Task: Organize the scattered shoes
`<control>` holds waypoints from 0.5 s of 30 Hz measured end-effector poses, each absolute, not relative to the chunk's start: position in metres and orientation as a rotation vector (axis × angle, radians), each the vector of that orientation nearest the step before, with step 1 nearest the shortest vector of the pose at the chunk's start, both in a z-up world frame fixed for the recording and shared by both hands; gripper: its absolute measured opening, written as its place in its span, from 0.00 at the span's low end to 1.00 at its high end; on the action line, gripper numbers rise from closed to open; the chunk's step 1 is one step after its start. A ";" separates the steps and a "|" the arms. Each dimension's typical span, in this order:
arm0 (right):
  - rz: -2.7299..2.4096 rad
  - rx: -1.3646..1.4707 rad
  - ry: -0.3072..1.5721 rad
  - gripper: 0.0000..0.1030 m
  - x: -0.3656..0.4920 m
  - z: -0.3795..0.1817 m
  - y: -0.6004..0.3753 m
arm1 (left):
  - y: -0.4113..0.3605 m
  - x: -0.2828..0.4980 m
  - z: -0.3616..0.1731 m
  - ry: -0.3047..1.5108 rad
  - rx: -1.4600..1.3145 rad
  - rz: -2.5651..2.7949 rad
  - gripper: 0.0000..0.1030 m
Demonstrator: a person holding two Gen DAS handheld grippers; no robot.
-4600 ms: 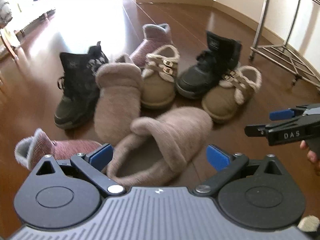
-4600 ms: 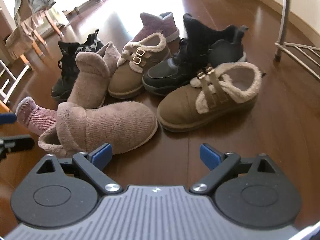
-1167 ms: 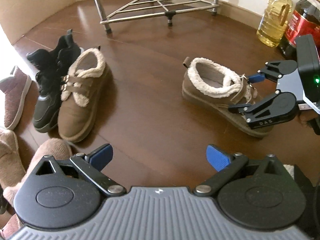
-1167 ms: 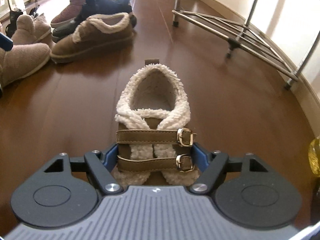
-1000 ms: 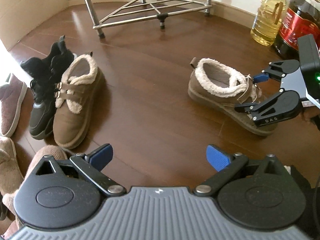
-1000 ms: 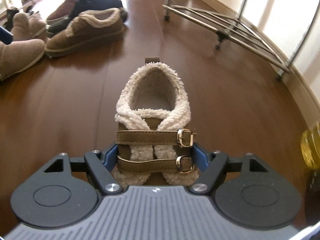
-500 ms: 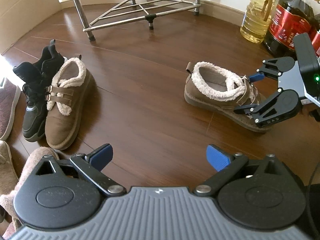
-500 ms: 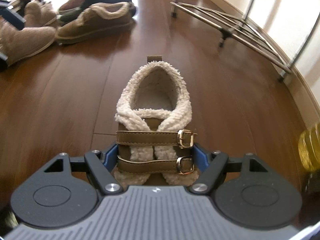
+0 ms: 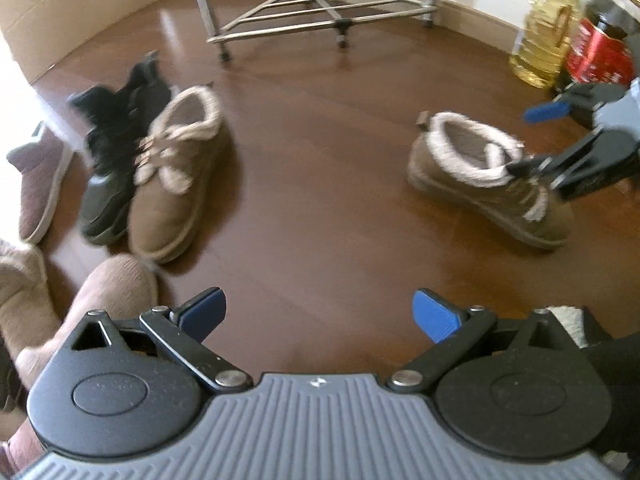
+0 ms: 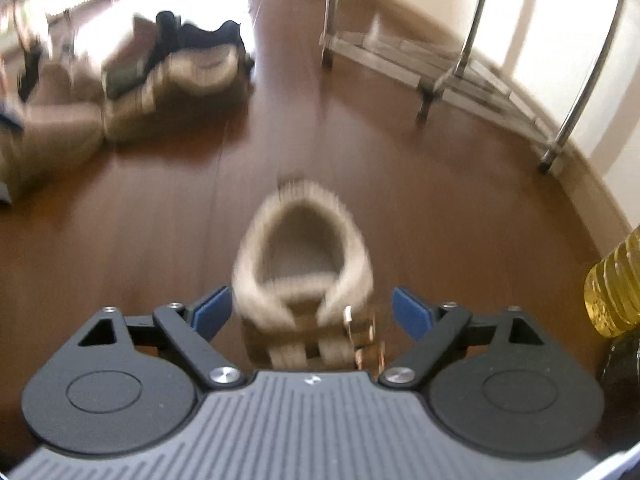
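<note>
A brown fleece-lined shoe (image 10: 303,272) with two buckle straps sits on the wood floor, apart from the others; it also shows in the left wrist view (image 9: 486,182). My right gripper (image 10: 312,314) is open around its strapped front, pads clear of its sides. In the left wrist view the right gripper (image 9: 532,140) stands open over that shoe. My left gripper (image 9: 318,314) is open and empty above bare floor. The matching brown shoe (image 9: 176,176) lies at left next to a black boot (image 9: 116,148).
A maroon slipper boot (image 9: 38,190) and pink fuzzy slippers (image 9: 100,304) lie at the far left. A metal rack (image 9: 320,12) stands by the back wall. An oil bottle (image 9: 546,28) and a dark red-labelled bottle (image 9: 600,52) stand at the right.
My right gripper has opened and let go of the brown shoe, which now rests on the floor. Both views are blurred by motion; the left gripper has swung slightly.
</note>
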State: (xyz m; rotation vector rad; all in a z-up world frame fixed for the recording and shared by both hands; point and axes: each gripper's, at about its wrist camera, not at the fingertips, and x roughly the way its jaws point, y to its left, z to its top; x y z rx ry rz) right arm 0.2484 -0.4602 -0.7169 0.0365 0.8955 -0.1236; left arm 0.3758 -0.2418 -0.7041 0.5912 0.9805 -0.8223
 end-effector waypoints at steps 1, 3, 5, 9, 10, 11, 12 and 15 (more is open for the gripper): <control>-0.119 0.066 0.867 0.88 0.251 -0.708 -0.458 | -0.238 0.381 -0.705 0.983 0.586 -0.800 0.98; -0.104 0.147 0.814 0.89 0.261 -0.693 -0.453 | -0.233 0.391 -0.710 0.989 0.578 -0.770 0.98; -0.084 0.219 0.799 0.89 0.271 -0.688 -0.449 | -0.228 0.401 -0.716 0.996 0.577 -0.738 0.98; -0.038 0.289 0.811 0.91 0.309 -0.690 -0.438 | -0.225 0.412 -0.727 1.000 0.597 -0.715 0.98; -0.037 0.289 0.817 0.91 0.323 -0.690 -0.432 | -0.225 0.417 -0.730 0.992 0.616 -0.711 0.98; -0.042 0.290 0.821 0.91 0.335 -0.691 -0.426 | -0.225 0.420 -0.733 0.986 0.636 -0.709 0.98; -0.047 0.303 0.824 0.91 0.346 -0.692 -0.421 | -0.225 0.424 -0.737 0.979 0.656 -0.707 0.98; -0.040 0.337 0.832 0.91 0.358 -0.693 -0.412 | -0.222 0.442 -0.747 0.943 0.712 -0.708 0.98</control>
